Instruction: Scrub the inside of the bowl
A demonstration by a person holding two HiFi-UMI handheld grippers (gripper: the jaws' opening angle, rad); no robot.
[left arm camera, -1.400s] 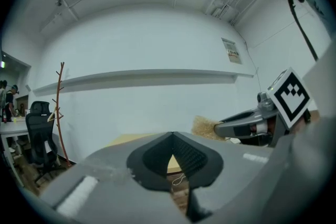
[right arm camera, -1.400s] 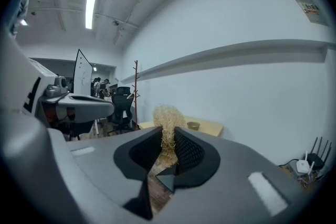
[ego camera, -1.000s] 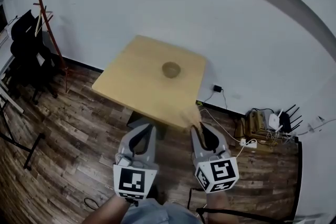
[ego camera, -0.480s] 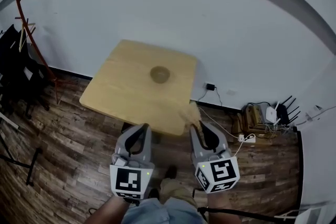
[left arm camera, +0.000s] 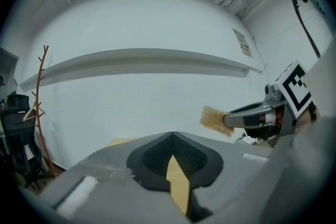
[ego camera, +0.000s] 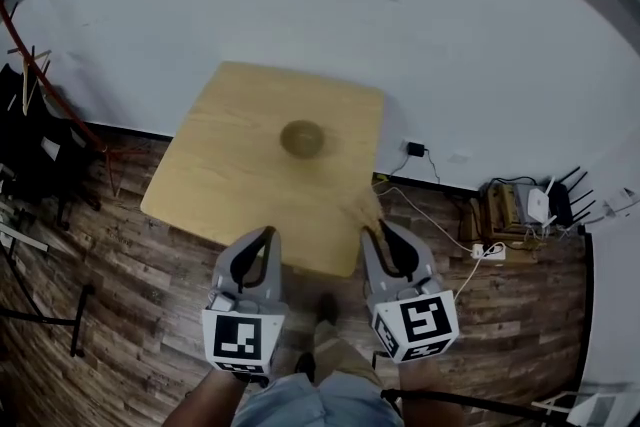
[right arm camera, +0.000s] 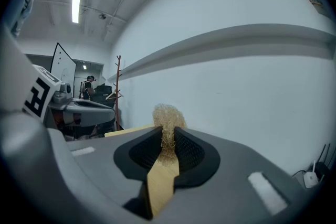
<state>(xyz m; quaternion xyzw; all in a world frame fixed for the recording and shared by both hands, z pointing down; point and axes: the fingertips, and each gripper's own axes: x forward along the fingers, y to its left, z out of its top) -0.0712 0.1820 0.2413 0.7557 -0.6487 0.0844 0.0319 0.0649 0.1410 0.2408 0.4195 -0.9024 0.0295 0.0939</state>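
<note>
A small brown bowl (ego camera: 302,138) stands upright in the middle of the light wooden table (ego camera: 230,185), well ahead of both grippers. My right gripper (ego camera: 378,230) is shut on a tan fibrous scrubber (ego camera: 362,211), which sticks out past its tips over the table's near right corner. The right gripper view shows the scrubber (right arm camera: 168,117) pinched between the jaws (right arm camera: 168,132). My left gripper (ego camera: 268,233) is shut and holds nothing, its tips at the table's front edge. In the left gripper view its jaws (left arm camera: 172,135) meet, and the scrubber (left arm camera: 214,119) shows to the right.
A thin red-brown coat stand (ego camera: 20,65) and dark chairs (ego camera: 35,165) are at the left by the wall. Cables, a power strip (ego camera: 487,252) and a router (ego camera: 540,205) lie on the wooden floor to the right of the table. A white wall is behind.
The table and bowl have come nearer in the head view. Both grippers now reach the table's front edge, the right one still holding the scrubber.
</note>
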